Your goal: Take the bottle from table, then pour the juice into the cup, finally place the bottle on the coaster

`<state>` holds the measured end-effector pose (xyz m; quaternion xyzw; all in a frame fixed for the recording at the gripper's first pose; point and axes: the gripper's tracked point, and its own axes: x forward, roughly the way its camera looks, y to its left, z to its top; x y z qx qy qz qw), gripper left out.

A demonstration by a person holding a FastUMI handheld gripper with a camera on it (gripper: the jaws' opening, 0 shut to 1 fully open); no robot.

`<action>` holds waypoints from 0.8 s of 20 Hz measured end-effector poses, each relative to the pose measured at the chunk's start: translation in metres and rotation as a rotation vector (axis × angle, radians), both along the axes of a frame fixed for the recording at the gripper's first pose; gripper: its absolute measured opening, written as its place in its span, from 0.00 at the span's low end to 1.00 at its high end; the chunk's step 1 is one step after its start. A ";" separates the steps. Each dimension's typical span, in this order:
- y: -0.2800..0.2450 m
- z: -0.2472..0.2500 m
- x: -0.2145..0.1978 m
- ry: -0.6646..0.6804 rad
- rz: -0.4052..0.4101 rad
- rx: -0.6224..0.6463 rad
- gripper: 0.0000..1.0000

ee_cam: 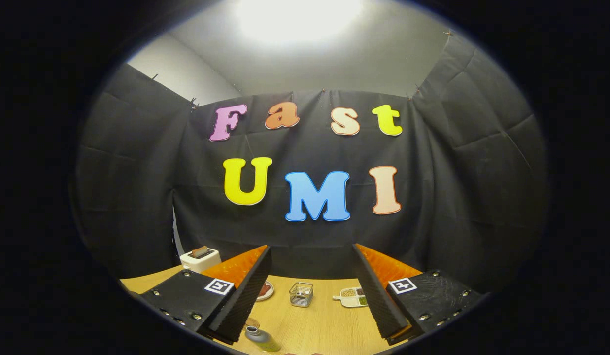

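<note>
The gripper (312, 256) was held above the wooden table (324, 320), its fingers spread wide with nothing between them. The bottle (260, 338) was seen just below the left finger. A wire basket (301, 294), a divided dish (353, 297) and a toaster (200, 259) were set beyond.

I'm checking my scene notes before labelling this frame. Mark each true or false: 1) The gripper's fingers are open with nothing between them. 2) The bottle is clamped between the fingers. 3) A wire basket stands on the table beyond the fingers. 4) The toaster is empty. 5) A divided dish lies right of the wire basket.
1) True: the gripper is open, with only bare table between its fingers.
2) False: the bottle lies on the table near the left finger, unheld.
3) True: the wire basket stands there.
4) False: the toaster has a slice sticking out of it.
5) True: the divided dish lies there.
</note>
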<state>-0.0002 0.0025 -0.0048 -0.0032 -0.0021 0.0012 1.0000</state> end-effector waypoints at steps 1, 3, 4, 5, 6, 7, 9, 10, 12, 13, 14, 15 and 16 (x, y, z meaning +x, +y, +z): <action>0.001 -0.001 0.001 0.001 0.002 0.001 0.99; 0.004 -0.006 0.000 0.010 0.010 0.001 0.98; 0.005 -0.008 -0.001 0.012 0.013 -0.001 0.98; 0.006 -0.011 -0.001 0.016 0.016 -0.005 0.98; 0.008 -0.015 -0.001 0.022 0.020 -0.005 0.98; 0.010 -0.019 -0.002 0.028 0.024 -0.006 0.98; 0.014 -0.028 -0.003 0.033 0.036 -0.003 0.98; 0.017 -0.033 -0.004 0.033 0.046 0.005 0.99; 0.023 -0.049 -0.006 0.040 0.063 0.023 0.99; 0.027 -0.057 -0.007 0.038 0.076 0.033 0.99; 0.030 -0.064 -0.009 0.033 0.083 0.042 0.99; 0.032 -0.074 -0.010 0.034 0.086 0.046 0.99; 0.034 -0.086 -0.012 0.037 0.091 0.050 0.99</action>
